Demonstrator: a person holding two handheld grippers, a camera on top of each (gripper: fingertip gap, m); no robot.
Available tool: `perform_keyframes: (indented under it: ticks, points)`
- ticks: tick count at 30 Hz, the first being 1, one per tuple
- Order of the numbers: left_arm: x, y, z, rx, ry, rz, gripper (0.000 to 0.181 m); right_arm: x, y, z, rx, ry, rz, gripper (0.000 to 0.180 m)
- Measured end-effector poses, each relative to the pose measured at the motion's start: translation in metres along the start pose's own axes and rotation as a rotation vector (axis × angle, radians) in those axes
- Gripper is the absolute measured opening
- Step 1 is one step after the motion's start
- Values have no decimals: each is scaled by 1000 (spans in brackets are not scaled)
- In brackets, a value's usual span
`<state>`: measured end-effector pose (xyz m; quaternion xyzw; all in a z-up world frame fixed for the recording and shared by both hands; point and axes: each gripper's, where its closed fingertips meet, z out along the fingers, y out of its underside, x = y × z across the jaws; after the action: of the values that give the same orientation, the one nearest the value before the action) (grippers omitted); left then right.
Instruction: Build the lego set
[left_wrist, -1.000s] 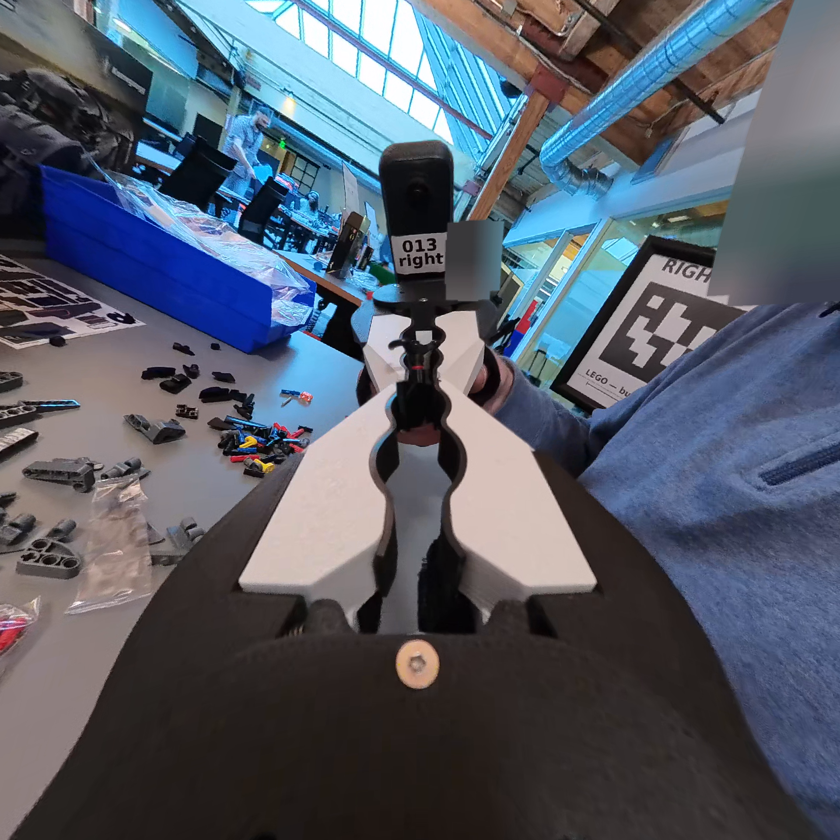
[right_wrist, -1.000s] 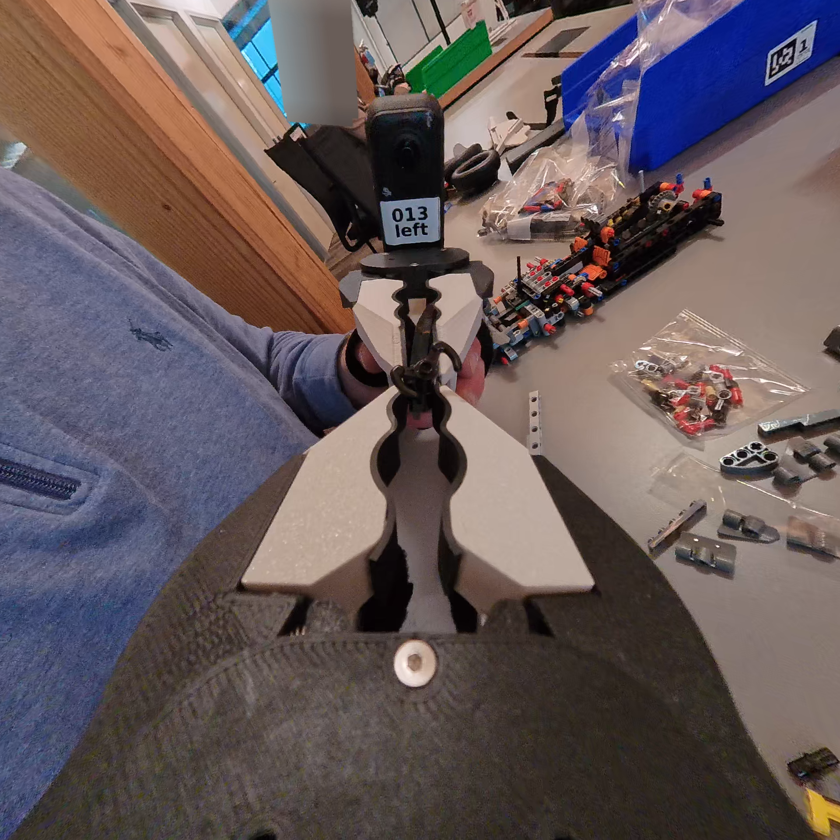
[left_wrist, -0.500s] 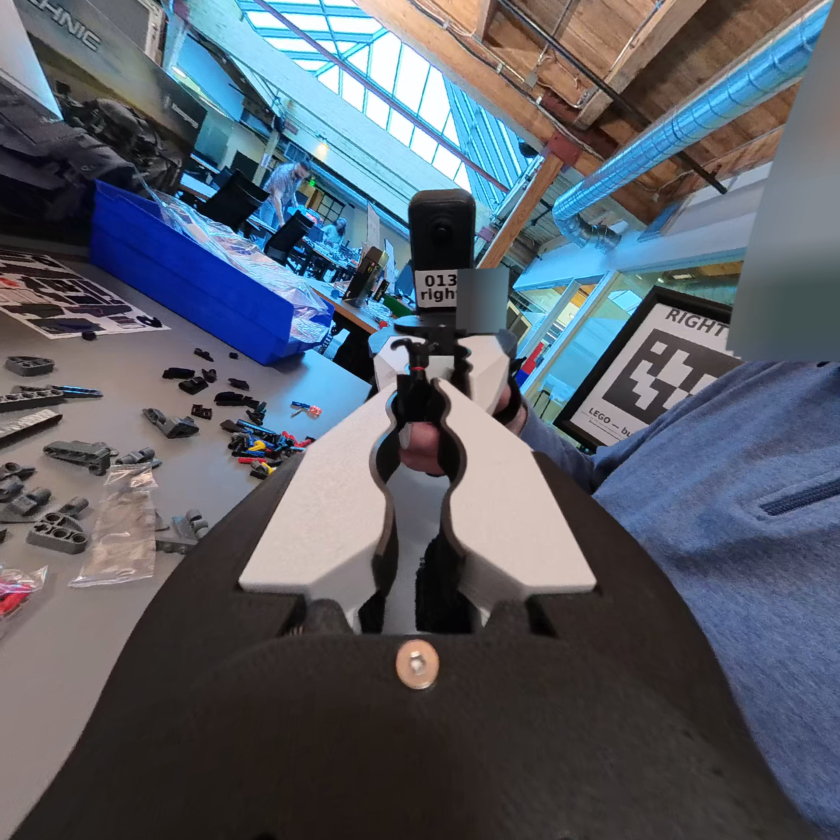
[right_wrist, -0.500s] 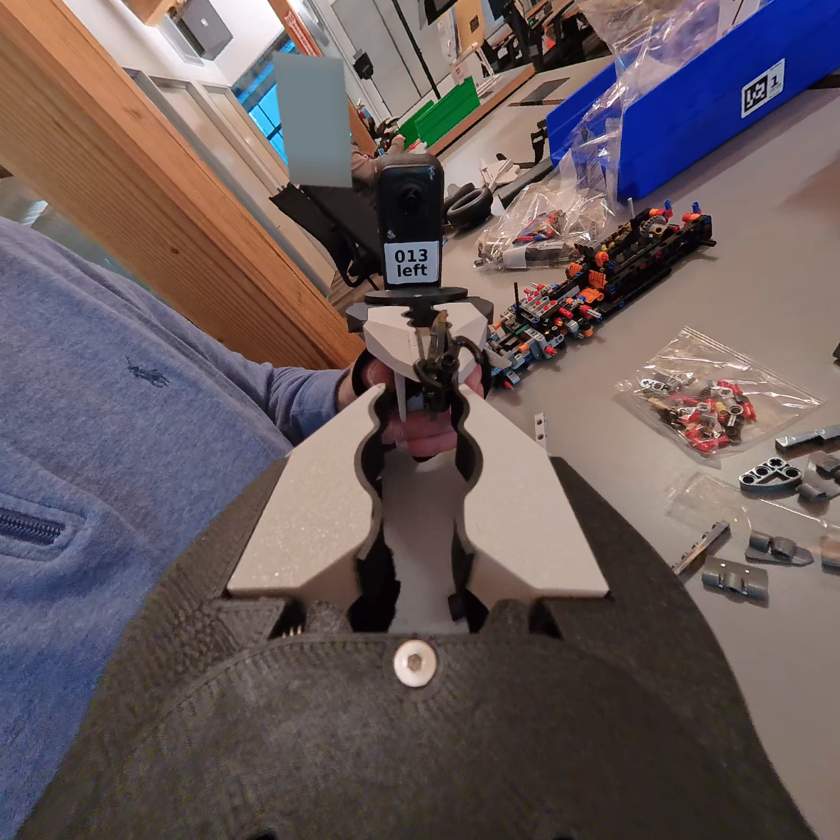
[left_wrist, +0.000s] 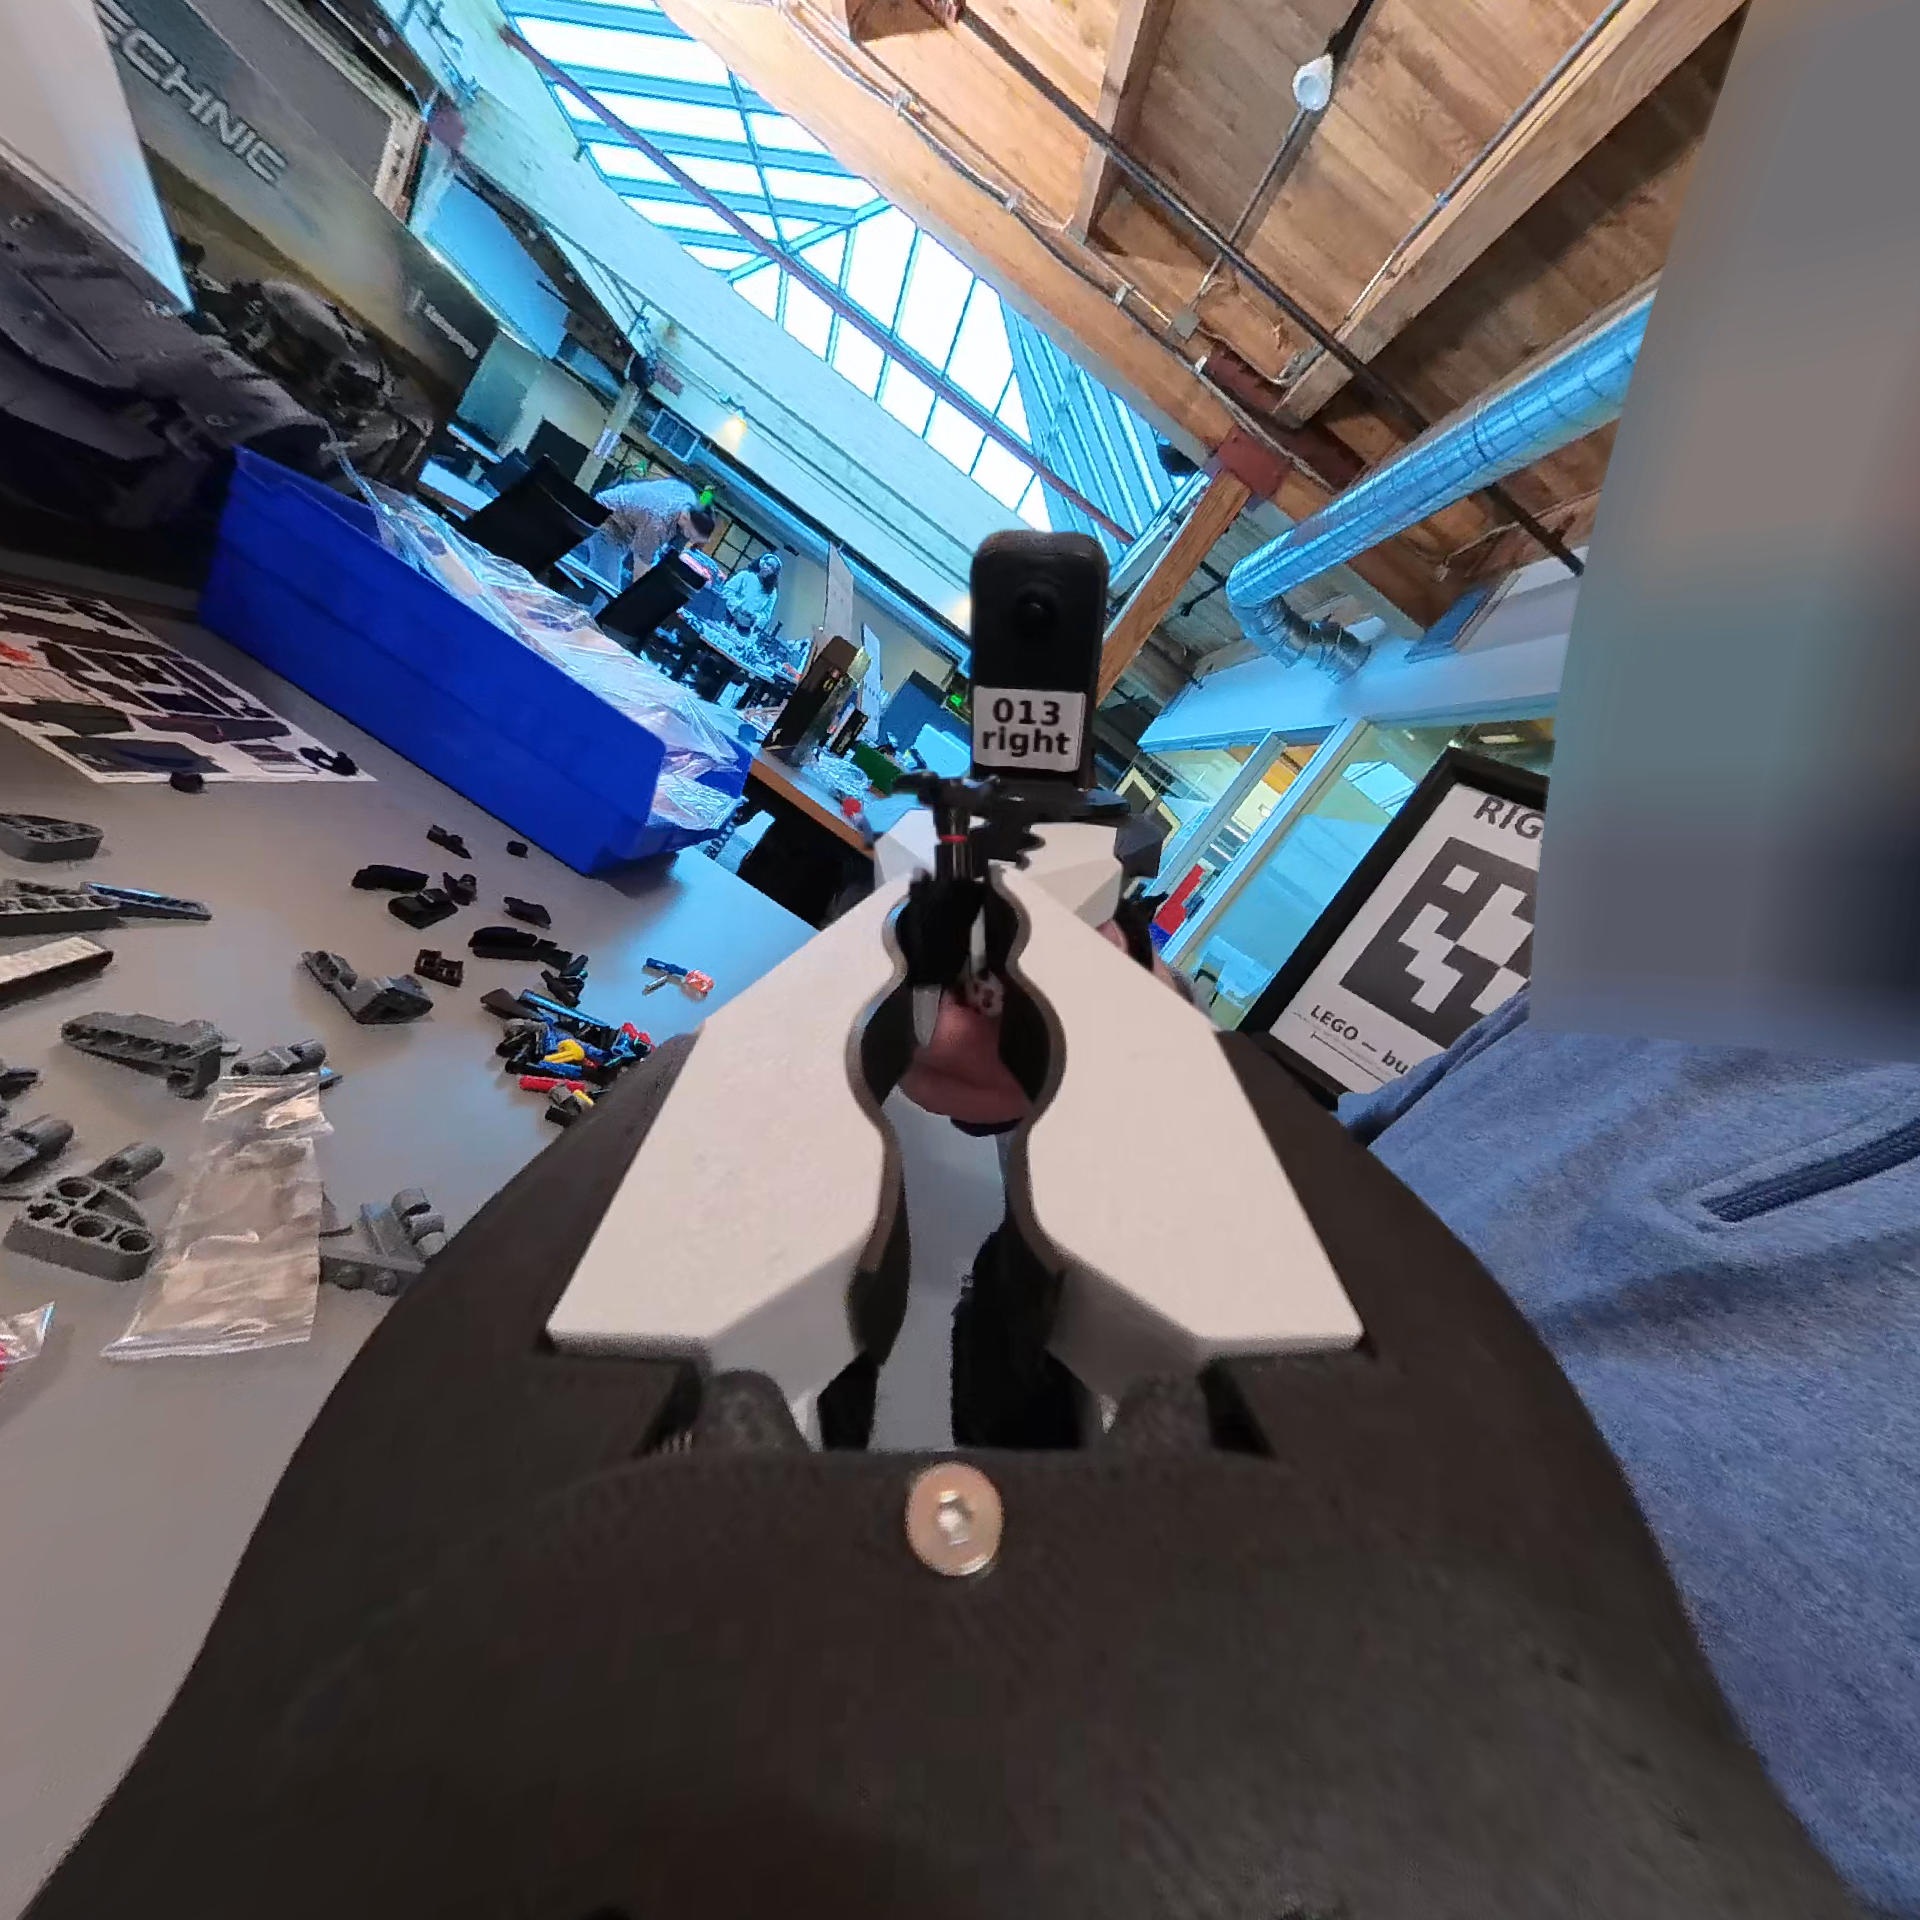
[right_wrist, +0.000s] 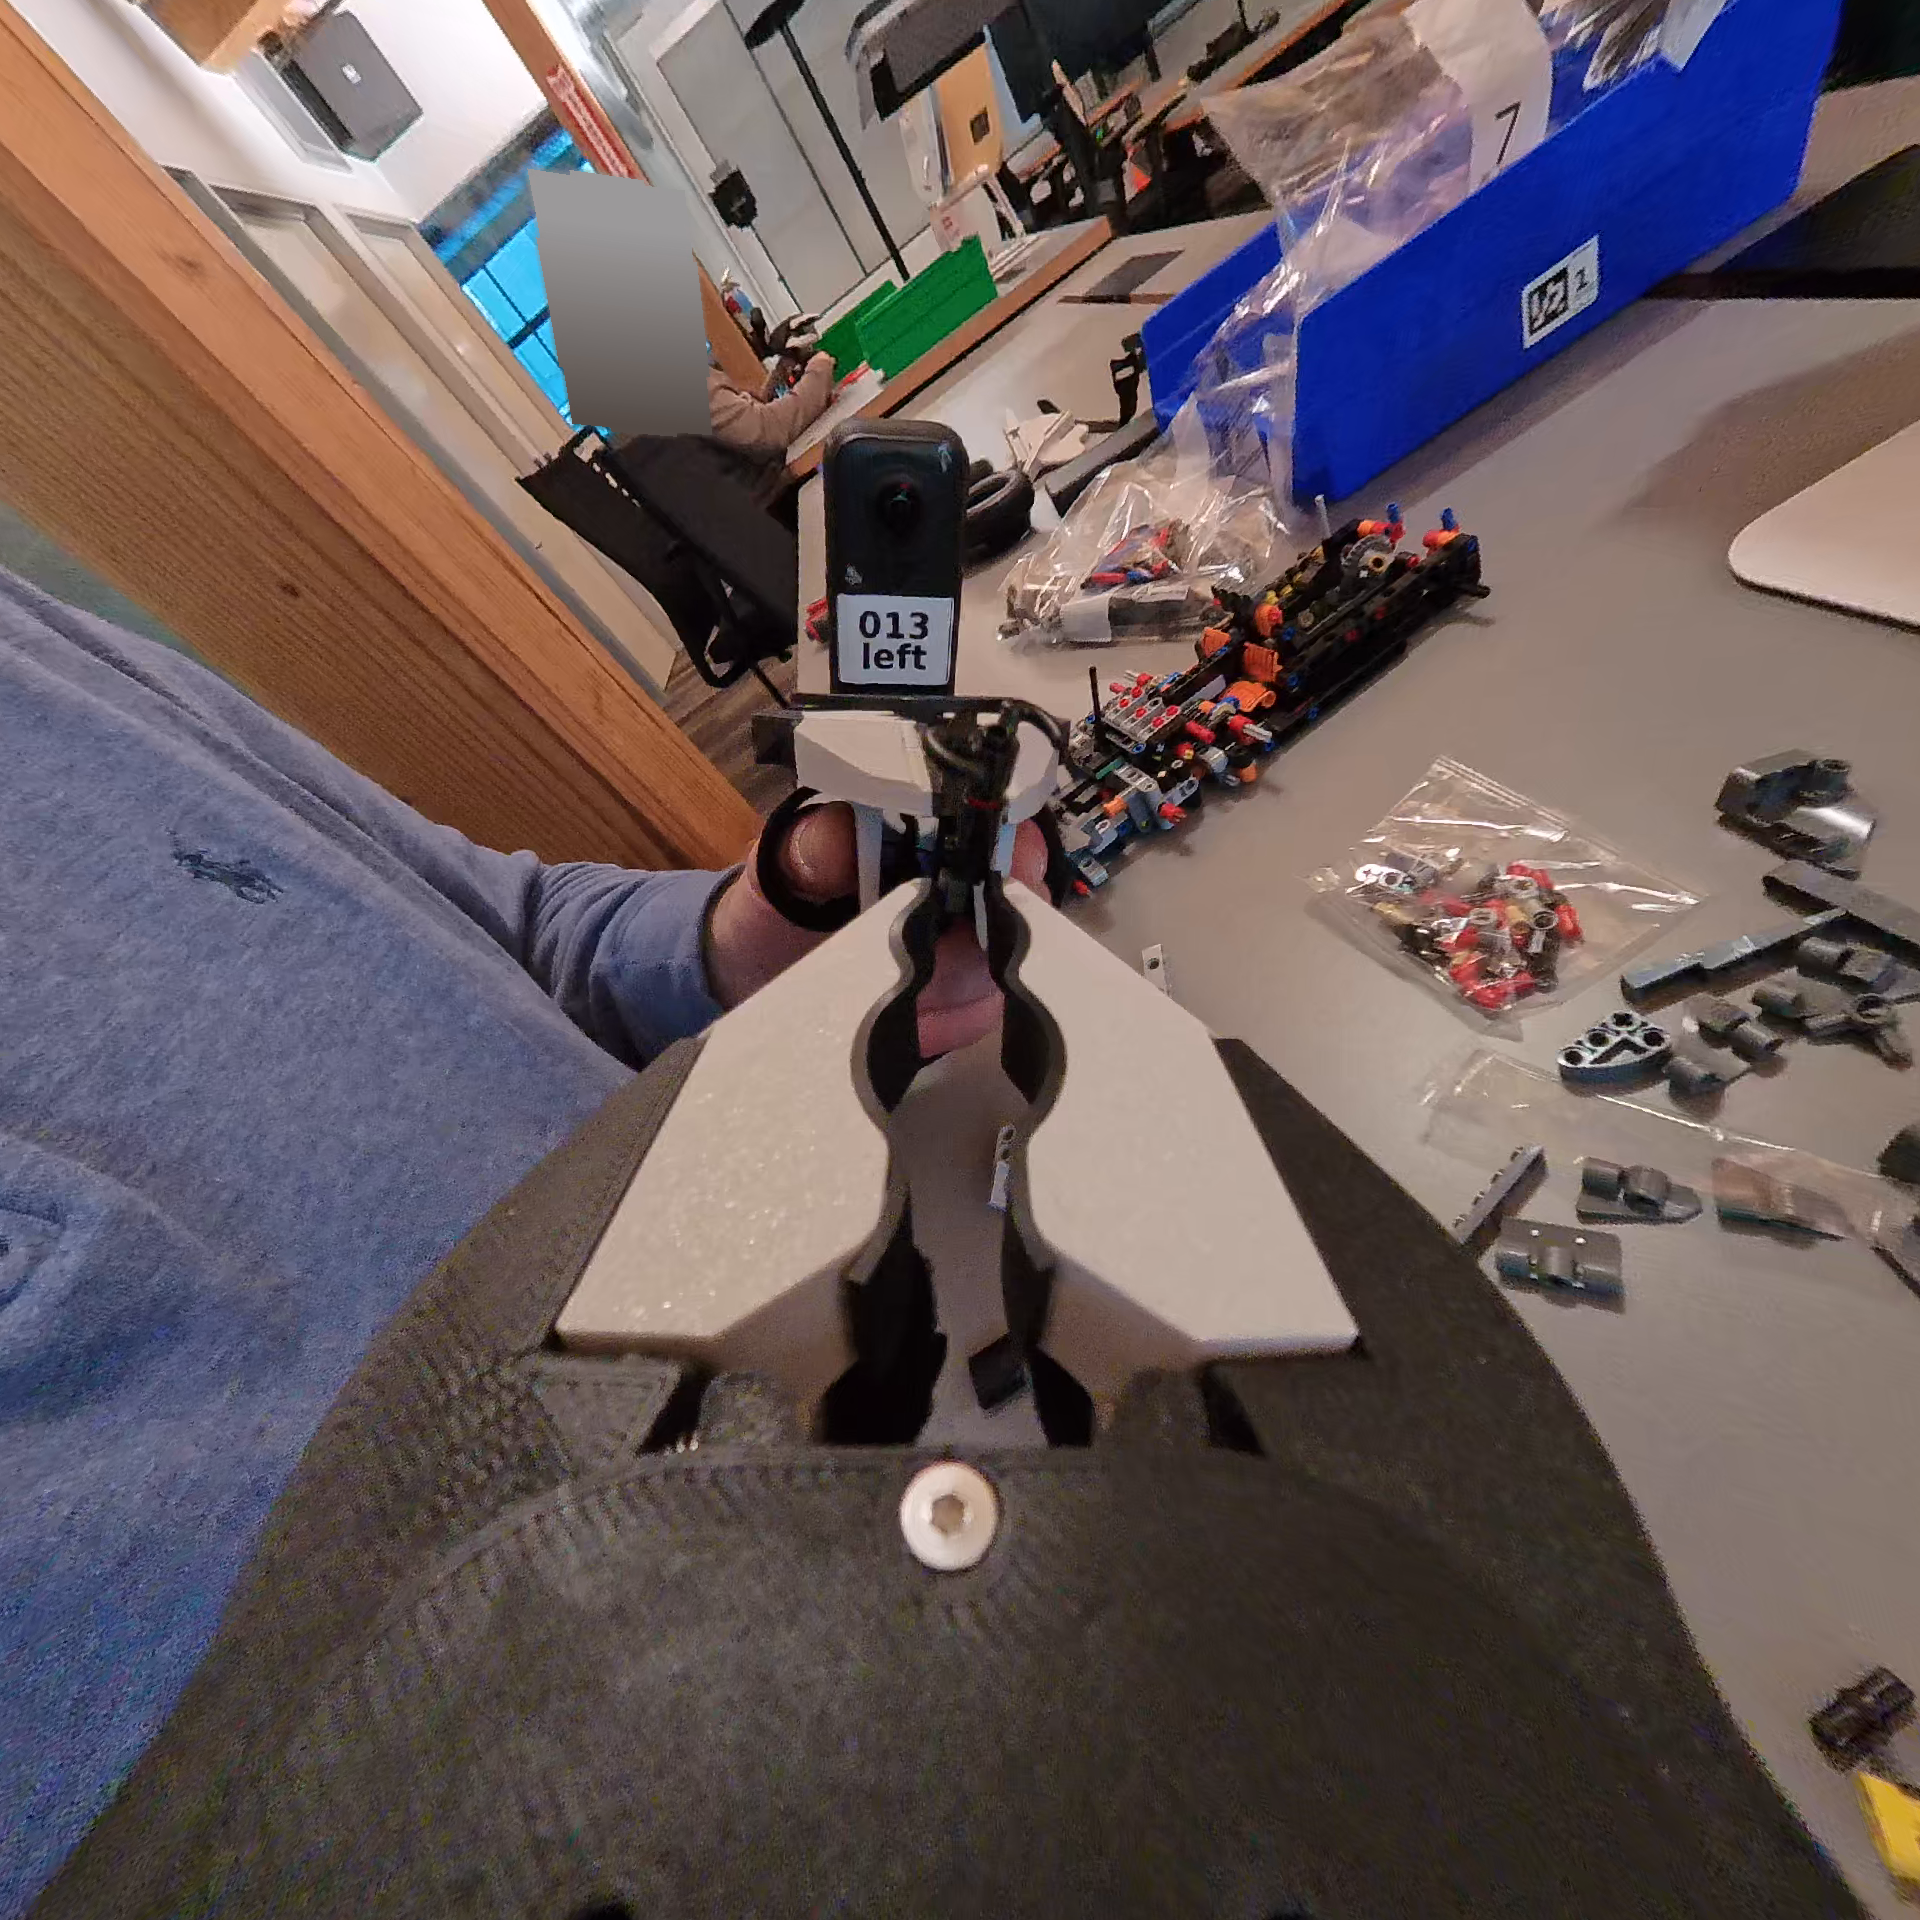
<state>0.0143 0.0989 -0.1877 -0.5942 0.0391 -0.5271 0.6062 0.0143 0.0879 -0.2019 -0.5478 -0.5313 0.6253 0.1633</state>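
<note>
My two grippers face each other tip to tip above the table edge, close to the person's blue sweater. A small black lego sub-assembly with a red mark (left_wrist: 951, 914) sits between them. My left gripper (left_wrist: 951, 935) is shut on it. My right gripper (right_wrist: 961, 899) is shut on its near end; the piece (right_wrist: 966, 774) runs up into the left gripper's fingers (right_wrist: 862, 764). The right gripper shows opposite in the left wrist view (left_wrist: 997, 862). A long, partly built lego chassis (right_wrist: 1278, 665) lies on the grey table (right_wrist: 1558, 644).
A bag of red and grey pins (right_wrist: 1496, 914) and loose dark grey parts (right_wrist: 1808, 997) lie right of the grippers. A blue bin (right_wrist: 1507, 343) with plastic bags stands behind. In the left wrist view lie coloured pins (left_wrist: 571, 1049), grey parts (left_wrist: 156, 1039), a printed sheet (left_wrist: 125, 696). The tips of both grippers are at nearly the same place.
The right gripper's fingers stood apart half a second ago and have closed on the black piece again. Both grippers have tilted and risen a little; the left kept its hold.
</note>
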Motion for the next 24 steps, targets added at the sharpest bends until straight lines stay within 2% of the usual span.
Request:
perform_keyframes:
  ticks: [18,21,24]
  points:
    - [-1,4,1,-24,0,-35,13,-1,-5,-7,69,-19,24,6]
    - [3,6,1,-34,21,-30,6,-2,-3,-7,67,-32,37,7]
    - [0,5,0,-47,-11,-4,4,4,-3,-10,60,38,10,14]
